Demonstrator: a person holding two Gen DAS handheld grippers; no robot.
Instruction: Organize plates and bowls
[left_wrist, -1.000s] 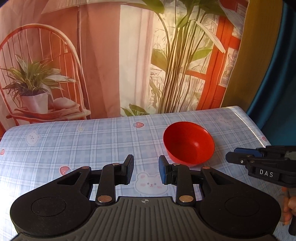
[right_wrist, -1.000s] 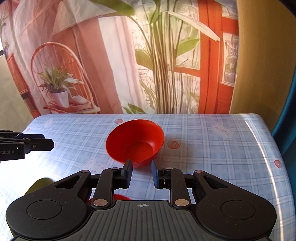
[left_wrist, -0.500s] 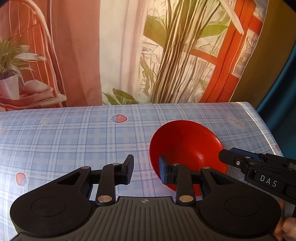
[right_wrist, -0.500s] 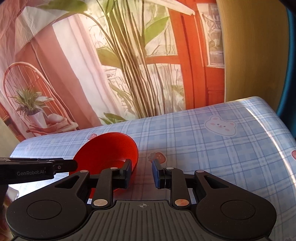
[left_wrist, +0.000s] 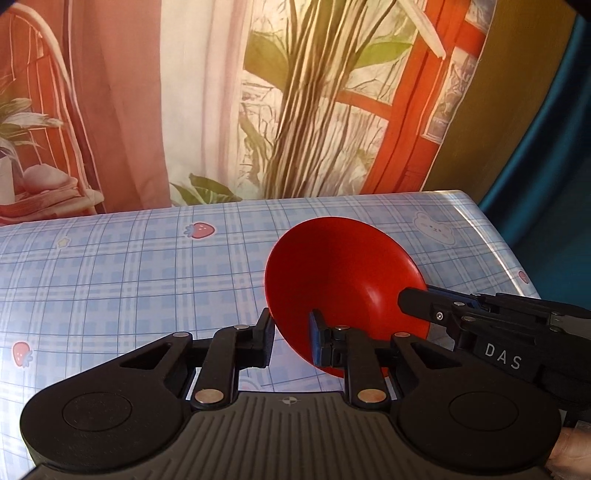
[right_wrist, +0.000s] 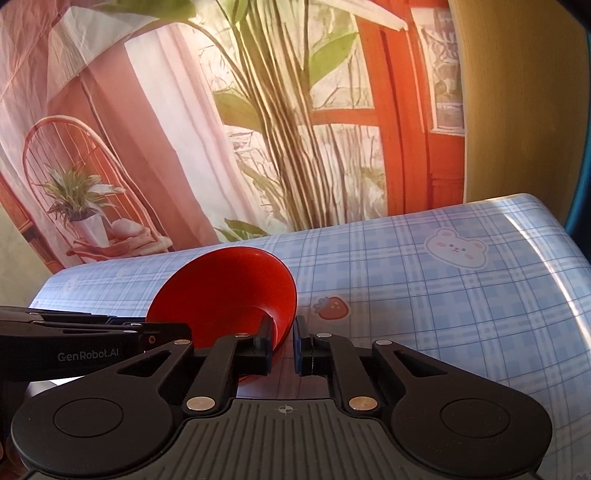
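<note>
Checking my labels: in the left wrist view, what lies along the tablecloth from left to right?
Strawberry print → second strawberry print → red bowl → bear print → right tool.

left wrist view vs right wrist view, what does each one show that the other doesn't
Only the left wrist view: the left gripper with its jaws shut on the near rim of the red bowl, and a star print on the tablecloth.

Only the right wrist view: the right gripper shut on the bowl's right rim, and the whole painted chair with its potted plant on the backdrop.

Both: the tilted red bowl, pinched by both grippers, the blue checked tablecloth with bear and strawberry prints, and the backdrop's red window frame.
</note>
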